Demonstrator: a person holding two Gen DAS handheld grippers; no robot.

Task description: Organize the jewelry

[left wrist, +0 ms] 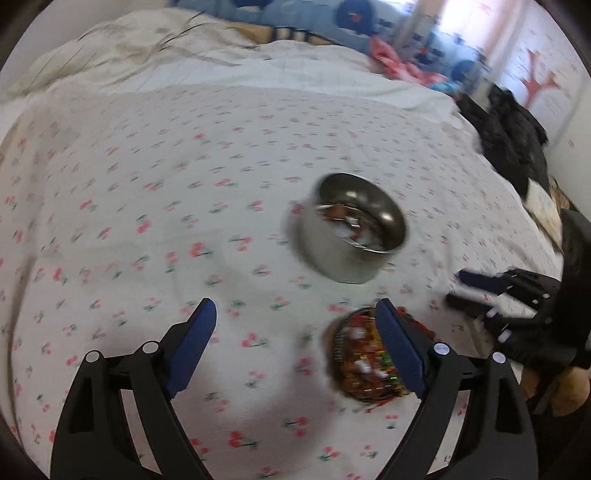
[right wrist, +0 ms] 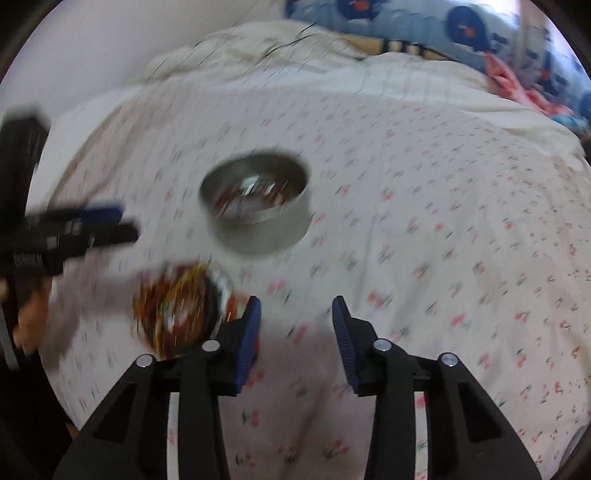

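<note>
A round steel tin [left wrist: 352,229] with some jewelry inside stands on the cherry-print bedsheet [left wrist: 147,221]; it also shows in the right wrist view [right wrist: 258,206]. A pile of colourful bangles and beads [left wrist: 364,360] lies on the sheet nearer me, partly behind my left gripper's right finger; it shows blurred in the right wrist view [right wrist: 177,310]. My left gripper [left wrist: 295,317] is open and empty, above the sheet left of the pile. My right gripper [right wrist: 295,314] is open and empty, just right of the pile; it also shows in the left wrist view [left wrist: 458,286].
A cream quilt [left wrist: 147,51] is bunched at the far end of the bed. Blue patterned pillows [right wrist: 424,26] and pink cloth [left wrist: 402,62] lie beyond it. Dark clothing [left wrist: 513,133] sits at the bed's right edge.
</note>
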